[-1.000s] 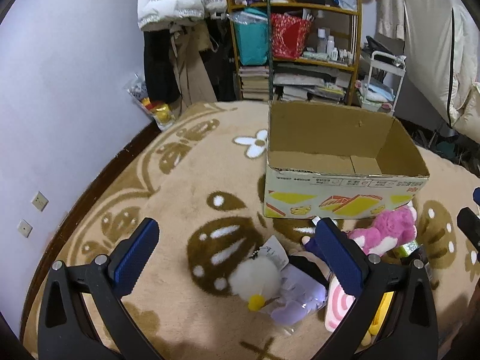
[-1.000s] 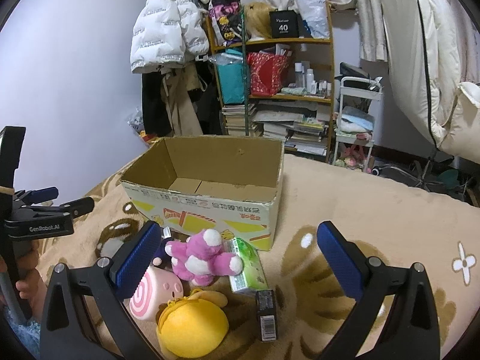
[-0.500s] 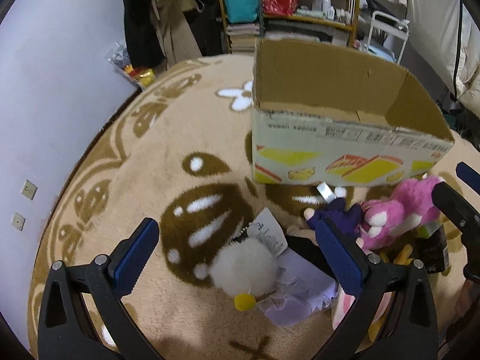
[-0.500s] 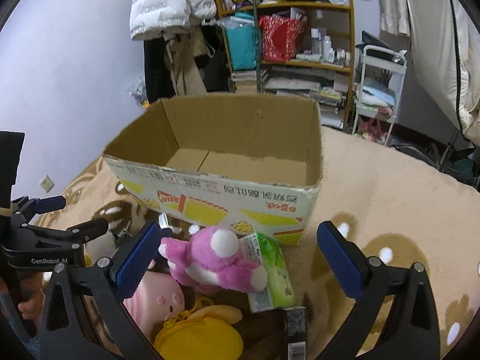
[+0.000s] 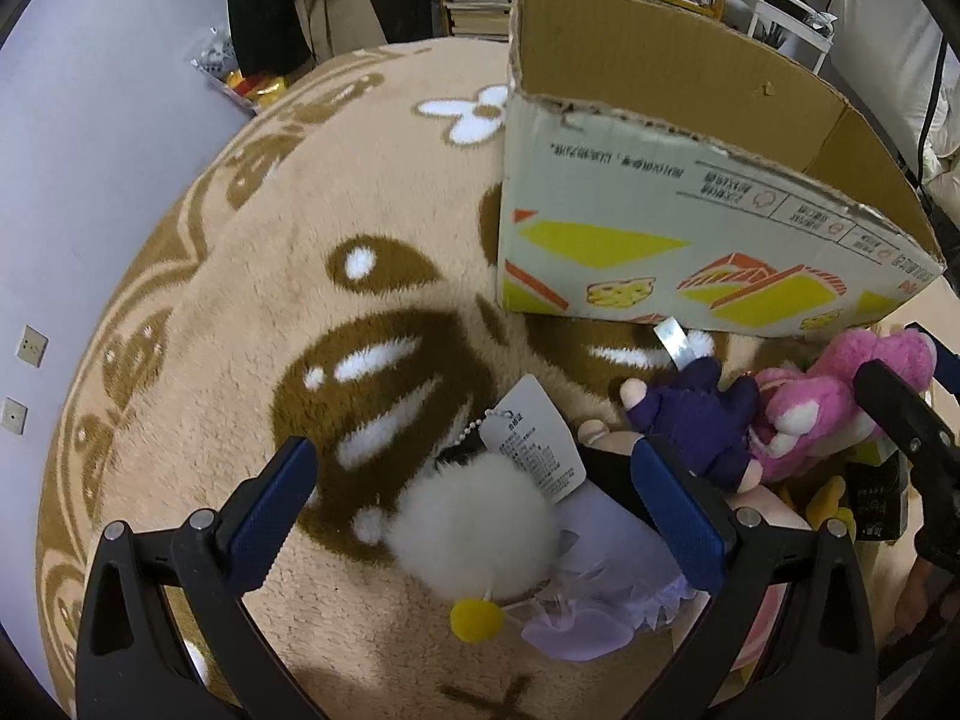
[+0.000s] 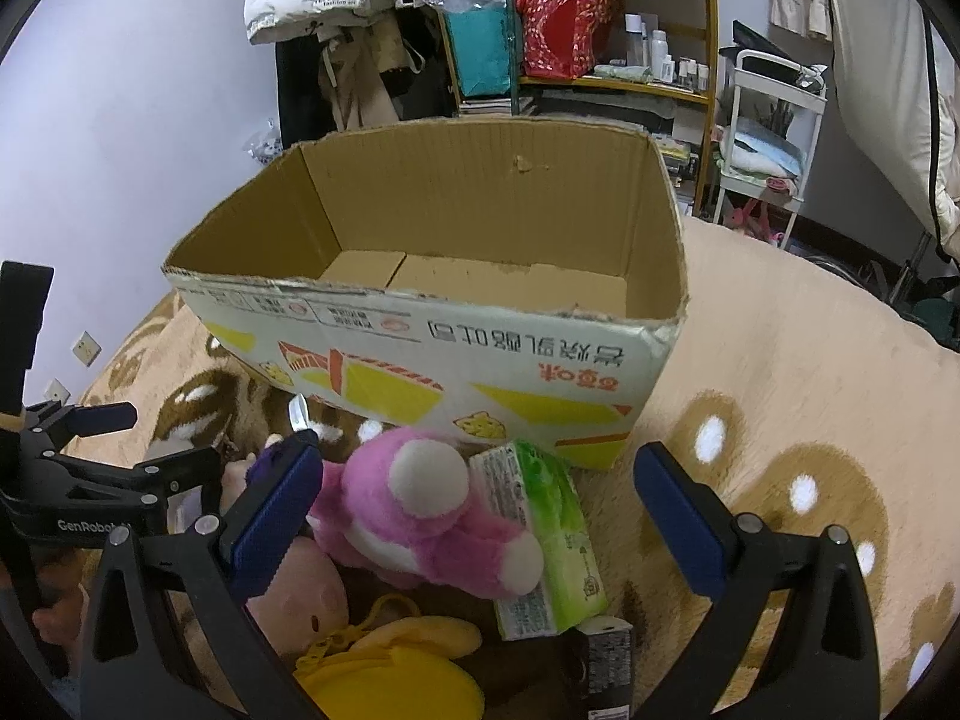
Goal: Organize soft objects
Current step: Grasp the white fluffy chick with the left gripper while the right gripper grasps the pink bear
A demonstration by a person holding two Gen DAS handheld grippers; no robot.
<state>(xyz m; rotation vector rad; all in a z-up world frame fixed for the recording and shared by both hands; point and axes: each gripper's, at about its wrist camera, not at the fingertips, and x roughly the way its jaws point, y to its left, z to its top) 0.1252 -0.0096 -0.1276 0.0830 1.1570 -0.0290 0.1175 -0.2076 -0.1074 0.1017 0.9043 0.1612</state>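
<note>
The left hand-held gripper (image 5: 474,516) is hovering with its blue-padded jaws spread wide over a white fluffy ball toy (image 5: 480,531), which is lying on the tan patterned rug (image 5: 252,276) between the two pads without touching either. A white paper tag (image 5: 534,432) on a bead chain is resting against the ball's upper edge, a small yellow pompom (image 5: 476,619) is sitting just below it, and a pale purple frilly piece (image 5: 600,600) is lying beside it to the right. Further right, a dark purple plush (image 5: 702,420) is leaning against a pink plush bear (image 5: 828,396).

The right hand-held gripper (image 6: 477,528) is also holding its jaws wide apart, empty, framing the pink plush bear (image 6: 432,516), whose head is pointing toward the box. A green tissue pack (image 6: 546,540) is lying tilted against the bear's right side, a pink pig-faced plush (image 6: 300,594) is sitting just below the left pad, and a yellow zip pouch (image 6: 390,672) is lying nearest the camera.

Just beyond the pile, an open cardboard box (image 6: 456,360) is standing upright on the rug, nothing showing inside it. Behind it, a cluttered shelf (image 6: 576,36) is standing against the wall.
</note>
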